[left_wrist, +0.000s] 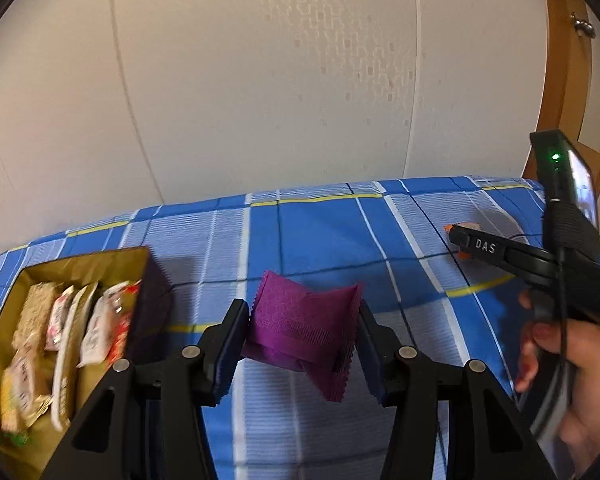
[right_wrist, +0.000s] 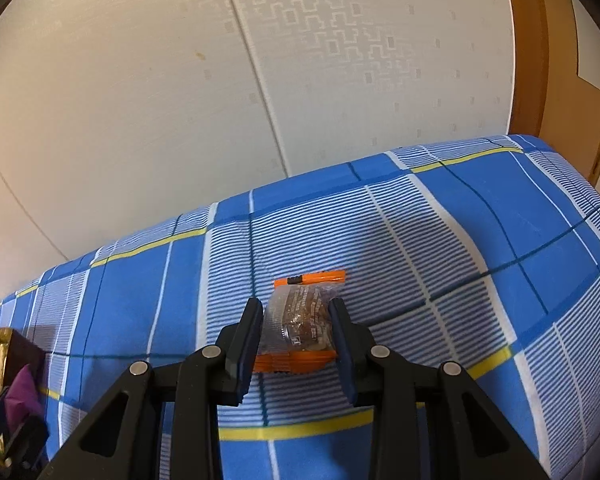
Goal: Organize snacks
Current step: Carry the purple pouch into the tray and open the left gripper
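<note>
Pinching a crumpled purple packet, left tongs; right tongs clamp an orange-ended clear packet.

Your landmark is the blue checked cloth, crossed by white and yellow lines with pale striped squares. On it you see a gold-lined box with dark purple walls, filled with cream, white and red packets. Above the cloth you carry a solid purple packet. Farther along it lies a clear, brown-filled packet with orange ends.
</note>
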`<move>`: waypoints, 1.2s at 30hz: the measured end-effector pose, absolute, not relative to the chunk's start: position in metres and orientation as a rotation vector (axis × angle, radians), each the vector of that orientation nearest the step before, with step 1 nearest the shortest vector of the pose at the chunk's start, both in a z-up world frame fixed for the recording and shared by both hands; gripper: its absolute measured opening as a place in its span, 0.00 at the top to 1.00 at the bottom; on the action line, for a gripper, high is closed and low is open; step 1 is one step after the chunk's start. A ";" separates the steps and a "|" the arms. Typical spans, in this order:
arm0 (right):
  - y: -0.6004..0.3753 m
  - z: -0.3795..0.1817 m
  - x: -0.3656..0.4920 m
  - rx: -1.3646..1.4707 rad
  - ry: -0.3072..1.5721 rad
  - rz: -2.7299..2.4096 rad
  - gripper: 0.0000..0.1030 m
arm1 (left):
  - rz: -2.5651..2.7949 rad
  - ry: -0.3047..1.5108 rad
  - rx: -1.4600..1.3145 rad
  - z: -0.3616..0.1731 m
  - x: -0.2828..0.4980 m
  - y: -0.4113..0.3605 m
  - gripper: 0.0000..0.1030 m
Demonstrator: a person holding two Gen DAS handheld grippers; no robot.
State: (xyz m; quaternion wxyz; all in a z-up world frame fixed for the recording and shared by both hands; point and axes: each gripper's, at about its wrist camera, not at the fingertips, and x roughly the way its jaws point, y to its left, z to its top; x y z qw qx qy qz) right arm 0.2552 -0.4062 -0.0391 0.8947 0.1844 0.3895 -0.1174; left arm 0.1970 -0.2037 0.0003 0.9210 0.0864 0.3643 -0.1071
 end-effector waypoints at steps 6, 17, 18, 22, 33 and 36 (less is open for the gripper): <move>-0.404 -0.042 0.243 0.389 0.818 -0.240 0.67 | -0.175 0.741 0.173 0.010 0.176 -0.173 0.49; -0.389 -0.029 0.217 0.403 0.786 -0.231 0.67 | -0.088 0.741 0.086 0.030 0.143 -0.094 0.49; -0.387 -0.028 0.214 0.406 0.784 -0.228 0.67 | -0.075 0.737 0.083 0.031 0.140 -0.084 0.49; -0.383 -0.024 0.207 0.404 0.776 -0.217 0.67 | -0.010 0.764 0.061 0.029 0.136 -0.044 0.48; -0.332 0.000 0.189 0.346 0.738 -0.069 0.67 | 0.078 0.932 -0.016 -0.007 0.147 0.037 0.47; -0.311 0.004 0.187 0.315 0.727 -0.033 0.67 | 0.090 0.944 -0.005 -0.013 0.145 0.047 0.46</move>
